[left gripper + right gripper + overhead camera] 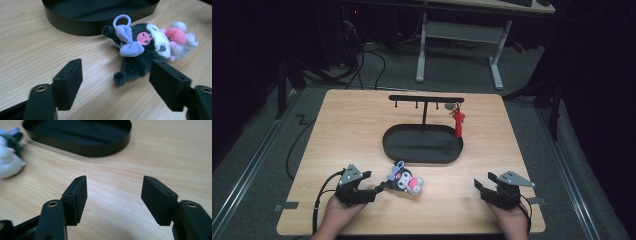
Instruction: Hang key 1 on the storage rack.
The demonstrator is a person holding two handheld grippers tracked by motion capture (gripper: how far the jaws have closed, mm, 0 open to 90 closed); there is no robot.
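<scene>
A small plush toy (pixel 406 181) lies on its side on the wooden table, dark grey and white with a pink patch, a purple bow and a purple loop (pixel 121 19). My left gripper (pixel 374 184) rests just left of it, open. In the left gripper view (pixel 117 68) the plush's dark lower end (pixel 135 67) lies between the jaws, and neither pad presses on it. My right gripper (pixel 482 190) sits near the front right of the table, open, with bare wood between its jaws (pixel 115 183). The plush's white side (pixel 7 160) shows far left in the right gripper view.
A black oval tray (pixel 422 160) sits mid-table behind the plush, with a black hook stand (pixel 426 99) rising from it. A red keychain (pixel 457 122) hangs from the stand's right end. A white desk frame (pixel 459 45) stands on the floor beyond the table.
</scene>
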